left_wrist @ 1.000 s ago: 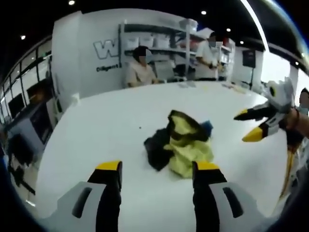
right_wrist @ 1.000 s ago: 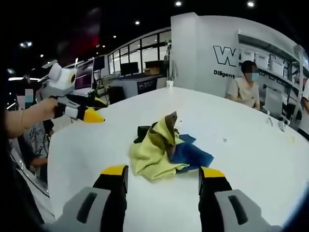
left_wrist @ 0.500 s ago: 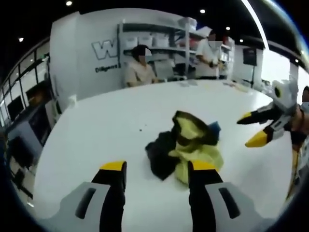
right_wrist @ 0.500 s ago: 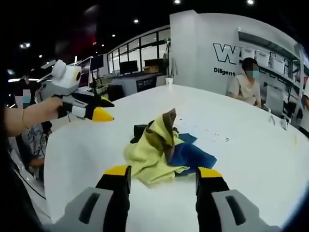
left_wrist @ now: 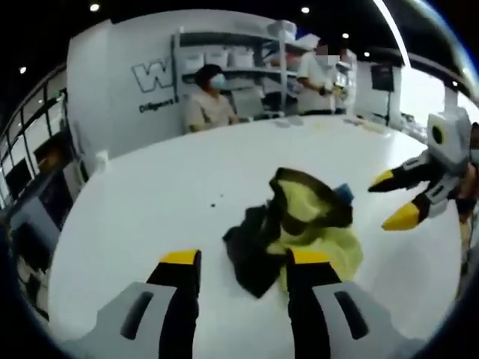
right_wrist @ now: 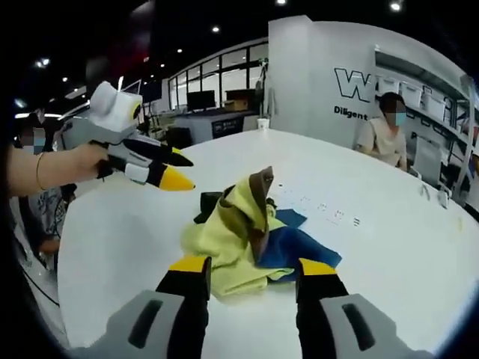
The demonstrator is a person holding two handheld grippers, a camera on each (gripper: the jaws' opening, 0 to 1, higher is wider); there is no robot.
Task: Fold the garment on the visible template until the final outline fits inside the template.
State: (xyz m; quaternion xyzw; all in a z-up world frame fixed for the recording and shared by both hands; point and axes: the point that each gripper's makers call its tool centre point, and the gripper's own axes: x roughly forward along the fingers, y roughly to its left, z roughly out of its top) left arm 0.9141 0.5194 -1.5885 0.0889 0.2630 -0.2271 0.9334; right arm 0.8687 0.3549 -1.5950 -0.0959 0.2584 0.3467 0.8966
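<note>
A crumpled garment (left_wrist: 303,224) of yellow, black and blue cloth lies bunched on the white table (left_wrist: 150,187). From the right gripper view the garment (right_wrist: 239,235) shows a yellow heap, a brown-edged peak and a blue part (right_wrist: 299,247). My left gripper (left_wrist: 236,262) is open just short of the black part, nothing between its jaws. It also appears as the left gripper (right_wrist: 168,168), hovering open above the cloth's left side. My right gripper (right_wrist: 243,269) is open close to the yellow heap, and shows as the right gripper (left_wrist: 393,198) at the table's right.
A seated person (left_wrist: 206,105) and a standing person (left_wrist: 314,75) are at the table's far edge near white shelves (left_wrist: 232,63). A row of small marks (right_wrist: 318,206) lies on the table beyond the garment. A hand (right_wrist: 56,168) holds the left gripper.
Both grippers have come closer to the garment, which now looms larger in each view. The jaws have narrowed slightly. The cloth itself lies as before.
</note>
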